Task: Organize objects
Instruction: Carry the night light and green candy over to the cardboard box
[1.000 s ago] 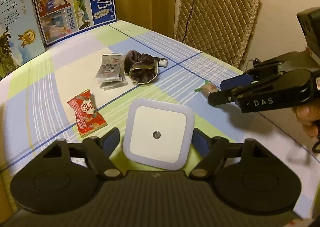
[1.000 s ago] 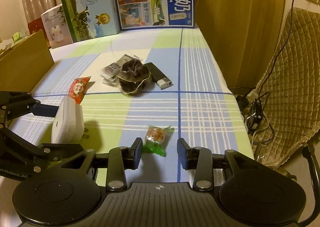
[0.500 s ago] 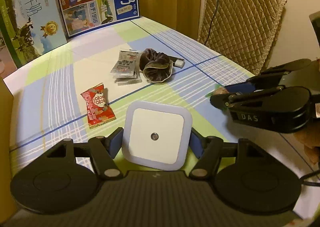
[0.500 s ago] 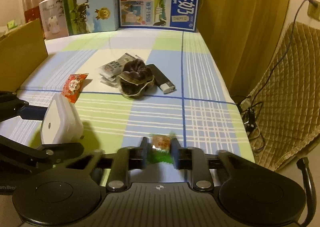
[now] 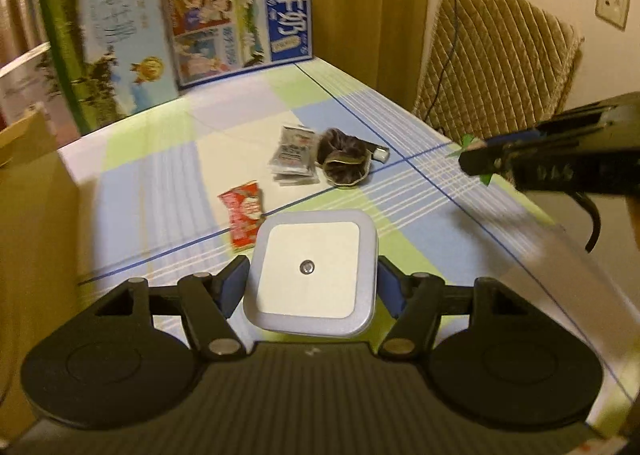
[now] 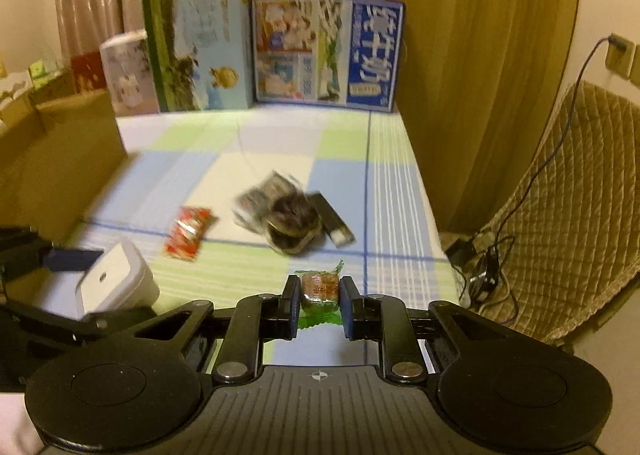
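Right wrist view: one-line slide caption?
Right gripper shut on candy; left gripper holds night light beside it.

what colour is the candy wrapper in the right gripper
Green, with an orange-brown centre; clearest in the right wrist view.

1. The left gripper (image 5: 312,287) was matte black, with blue pads lining its jaws.
2. Silver pivot screws sat behind the pads, ahead of two round black discs.
3. The right gripper (image 6: 319,295) matched it, with a ribbed base bearing a small crosshair mark.
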Demonstrator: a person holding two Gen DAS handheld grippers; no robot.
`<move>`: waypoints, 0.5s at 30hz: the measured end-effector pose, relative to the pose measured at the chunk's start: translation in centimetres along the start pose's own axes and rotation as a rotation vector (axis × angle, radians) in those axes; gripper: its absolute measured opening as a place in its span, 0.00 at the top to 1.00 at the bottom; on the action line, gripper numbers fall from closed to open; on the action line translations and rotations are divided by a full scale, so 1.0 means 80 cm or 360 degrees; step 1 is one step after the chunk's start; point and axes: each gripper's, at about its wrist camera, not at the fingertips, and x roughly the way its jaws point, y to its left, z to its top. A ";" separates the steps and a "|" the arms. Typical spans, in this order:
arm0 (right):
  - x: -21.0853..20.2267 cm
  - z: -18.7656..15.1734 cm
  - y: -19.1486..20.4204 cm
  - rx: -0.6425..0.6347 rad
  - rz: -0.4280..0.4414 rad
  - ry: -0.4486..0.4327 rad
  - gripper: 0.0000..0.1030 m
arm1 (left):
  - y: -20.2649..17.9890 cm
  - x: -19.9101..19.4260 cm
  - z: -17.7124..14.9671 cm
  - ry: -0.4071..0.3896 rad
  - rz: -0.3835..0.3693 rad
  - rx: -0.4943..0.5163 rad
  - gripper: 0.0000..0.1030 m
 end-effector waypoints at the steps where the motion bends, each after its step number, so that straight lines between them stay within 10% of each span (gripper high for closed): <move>1: -0.011 0.005 0.005 -0.0003 0.0011 -0.0010 0.83 | 0.002 -0.011 -0.001 -0.0008 0.0008 -0.0019 0.39; 15: -0.132 -0.010 0.095 0.0032 0.0192 -0.0069 0.83 | 0.016 -0.165 -0.027 -0.0085 0.0128 -0.0154 0.39</move>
